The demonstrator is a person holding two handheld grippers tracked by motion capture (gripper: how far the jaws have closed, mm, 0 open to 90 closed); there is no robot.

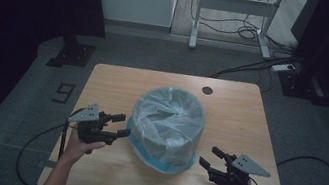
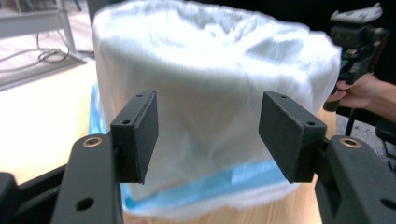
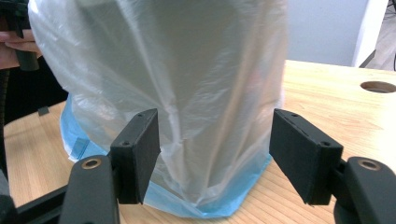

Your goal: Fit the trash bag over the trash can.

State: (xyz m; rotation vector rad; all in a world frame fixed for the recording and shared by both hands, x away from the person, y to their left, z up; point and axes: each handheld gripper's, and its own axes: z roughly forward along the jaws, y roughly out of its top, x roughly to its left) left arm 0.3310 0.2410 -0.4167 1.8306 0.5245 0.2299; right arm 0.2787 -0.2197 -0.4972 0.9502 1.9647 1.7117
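Flanking unlabelled bagged bin [image 1: 166, 125], floor "9" [image 1: 64, 92]

The bag-covered bin [image 2: 210, 107] is motion-blurred in the left gripper view. In the right gripper view its top is cut off by the upper frame edge. The worktop [image 1: 230, 108] has its near edge cropped at the bottom of the high view. Both forearms leave that frame. The bin's interior is hidden beneath plastic.

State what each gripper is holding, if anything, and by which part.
Nothing is held. The left gripper and right gripper are both open, flanking the bag-covered bin without gripping it.
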